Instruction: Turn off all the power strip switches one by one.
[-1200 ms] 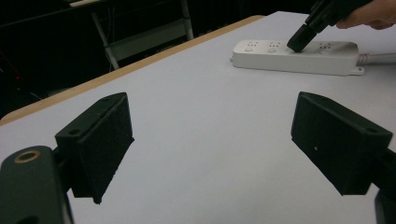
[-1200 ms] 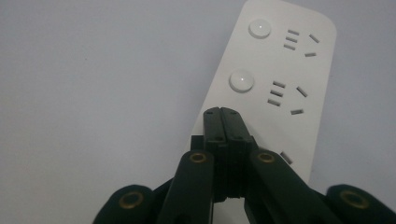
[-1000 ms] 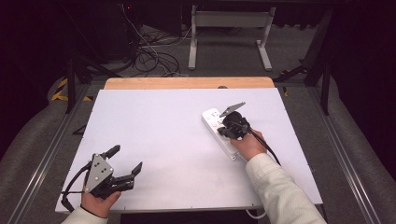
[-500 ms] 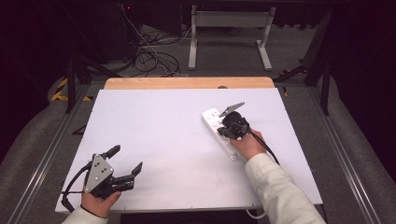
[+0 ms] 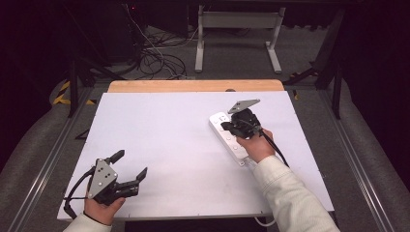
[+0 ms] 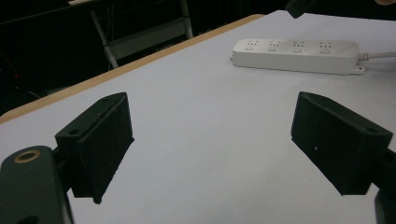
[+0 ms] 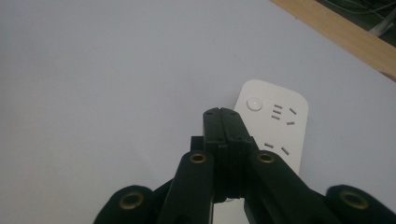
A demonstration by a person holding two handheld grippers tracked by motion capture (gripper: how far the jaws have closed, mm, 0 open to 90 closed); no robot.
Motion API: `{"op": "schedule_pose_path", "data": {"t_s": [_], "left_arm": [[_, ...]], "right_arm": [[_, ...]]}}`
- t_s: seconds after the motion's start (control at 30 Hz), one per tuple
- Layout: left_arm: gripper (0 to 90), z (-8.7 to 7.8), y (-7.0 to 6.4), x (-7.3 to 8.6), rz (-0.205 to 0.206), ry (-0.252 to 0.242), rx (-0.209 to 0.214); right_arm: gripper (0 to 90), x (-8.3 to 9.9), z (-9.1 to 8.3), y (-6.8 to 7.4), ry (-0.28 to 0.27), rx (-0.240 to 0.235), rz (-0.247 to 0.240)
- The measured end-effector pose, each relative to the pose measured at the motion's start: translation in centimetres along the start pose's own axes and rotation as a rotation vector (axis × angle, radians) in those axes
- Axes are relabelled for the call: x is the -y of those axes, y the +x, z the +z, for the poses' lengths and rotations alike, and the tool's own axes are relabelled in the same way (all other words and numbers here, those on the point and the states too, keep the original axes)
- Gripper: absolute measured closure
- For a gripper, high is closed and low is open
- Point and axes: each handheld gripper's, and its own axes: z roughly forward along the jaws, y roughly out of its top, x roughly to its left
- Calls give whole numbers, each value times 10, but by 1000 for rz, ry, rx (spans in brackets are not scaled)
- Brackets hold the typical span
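Observation:
A white power strip (image 5: 227, 137) lies at an angle on the right half of the white table (image 5: 174, 140), its cord running off toward the near edge. My right gripper (image 5: 231, 126) hovers over the strip's far end with both jaws pressed together and nothing between them. In the right gripper view the shut jaw tips (image 7: 224, 116) sit just short of the strip's round switch (image 7: 254, 103), with the power strip (image 7: 280, 126) beneath them. My left gripper (image 5: 129, 166) rests near the front left corner, jaws wide apart and empty. The left gripper view shows the power strip (image 6: 296, 55) far off.
A wooden strip (image 5: 193, 86) borders the table's far edge. Beyond it stand a metal frame (image 5: 237, 34) and loose cables (image 5: 154, 58) on the dark floor. Metal rails (image 5: 43, 164) run along both sides of the table.

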Motion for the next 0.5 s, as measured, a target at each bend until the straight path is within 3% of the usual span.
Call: {"op": "schedule_pose_path", "data": {"t_s": [0.5], "left_arm": [[132,0,0,0,0,-5,-2]], "right_arm": [[900,-11,6,-4,9,-2,-12]]}}
